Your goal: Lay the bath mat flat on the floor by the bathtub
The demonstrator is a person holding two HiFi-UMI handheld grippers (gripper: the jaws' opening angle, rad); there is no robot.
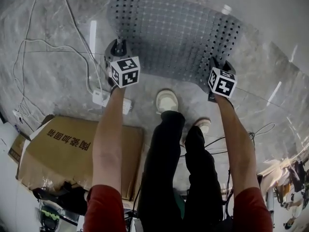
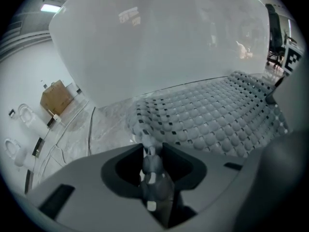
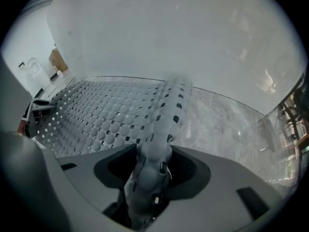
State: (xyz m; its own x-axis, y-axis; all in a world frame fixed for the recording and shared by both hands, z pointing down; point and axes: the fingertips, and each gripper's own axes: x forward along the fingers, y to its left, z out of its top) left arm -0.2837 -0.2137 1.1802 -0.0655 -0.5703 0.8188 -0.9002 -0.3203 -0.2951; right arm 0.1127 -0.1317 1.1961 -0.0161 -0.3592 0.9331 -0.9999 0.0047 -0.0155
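The grey perforated bath mat (image 1: 174, 33) lies spread on the marble floor in front of the white bathtub wall (image 2: 159, 42). My left gripper (image 1: 118, 46) is at the mat's near left corner. In the left gripper view a thin fold of the mat (image 2: 217, 120) stands between the jaws of that gripper (image 2: 152, 151), with a slight gap beside it, so it is open. My right gripper (image 1: 218, 63) is at the near right corner. A curled-up edge of the mat (image 3: 169, 110) still lies loosely between that gripper's (image 3: 153, 153) parted jaws.
A person's shoe (image 1: 166, 100) stands just behind the mat's near edge. A flattened cardboard box (image 1: 72, 149) lies at the lower left. White cables (image 1: 29, 47) and a power strip (image 1: 99, 98) lie on the floor to the left. The tub wall (image 3: 169, 33) rises beyond the mat.
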